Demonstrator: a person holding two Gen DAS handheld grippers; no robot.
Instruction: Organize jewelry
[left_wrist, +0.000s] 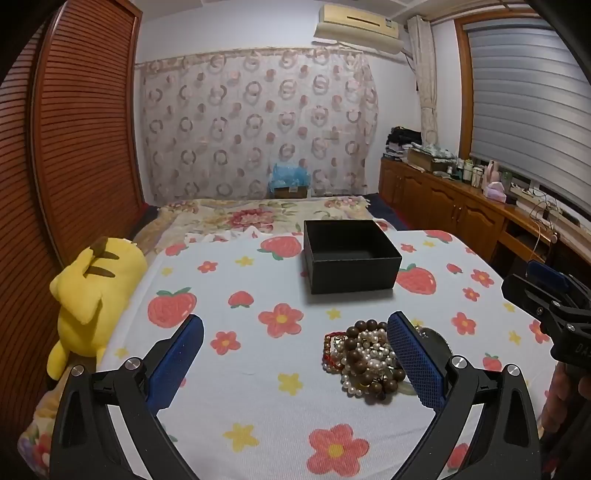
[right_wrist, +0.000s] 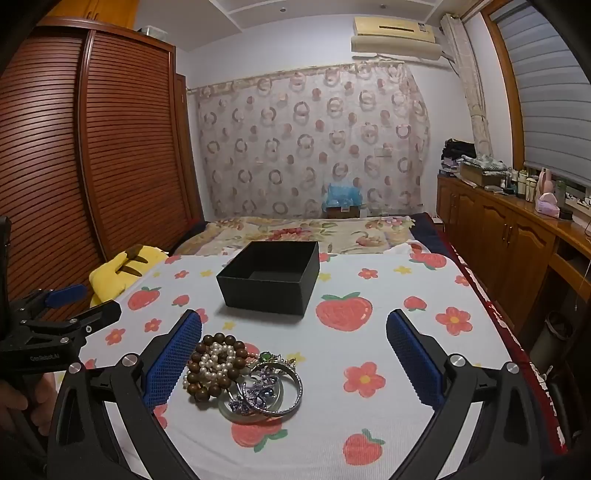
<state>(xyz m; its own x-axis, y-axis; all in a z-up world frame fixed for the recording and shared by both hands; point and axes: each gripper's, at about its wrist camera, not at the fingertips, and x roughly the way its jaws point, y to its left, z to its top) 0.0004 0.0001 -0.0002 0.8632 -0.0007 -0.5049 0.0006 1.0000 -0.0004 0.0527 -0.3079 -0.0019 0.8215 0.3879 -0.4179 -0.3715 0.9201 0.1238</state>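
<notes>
Evidently staged for sorting, the tangled heap of brown wooden beads, white pearls and silver bangles (right_wrist: 240, 376) lies on the strawberry-print bed sheet (right_wrist: 369, 350) just before the empty open black cardboard box (right_wrist: 271, 277), while the left tool (left_wrist: 295, 354) and right tool (right_wrist: 293, 354) hover with jaws wide apart, gripping nothing.

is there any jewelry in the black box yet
No, the black box shows a bare dark floor, while the jewelry pile lies on the cloth in front of it.

matt black card box (right_wrist: 271, 277), glossy wooden beads (right_wrist: 207, 384), pearly strands (left_wrist: 369, 354), shiny metal bangle (right_wrist: 286, 387), printed cloth cover (left_wrist: 258, 406)
</notes>
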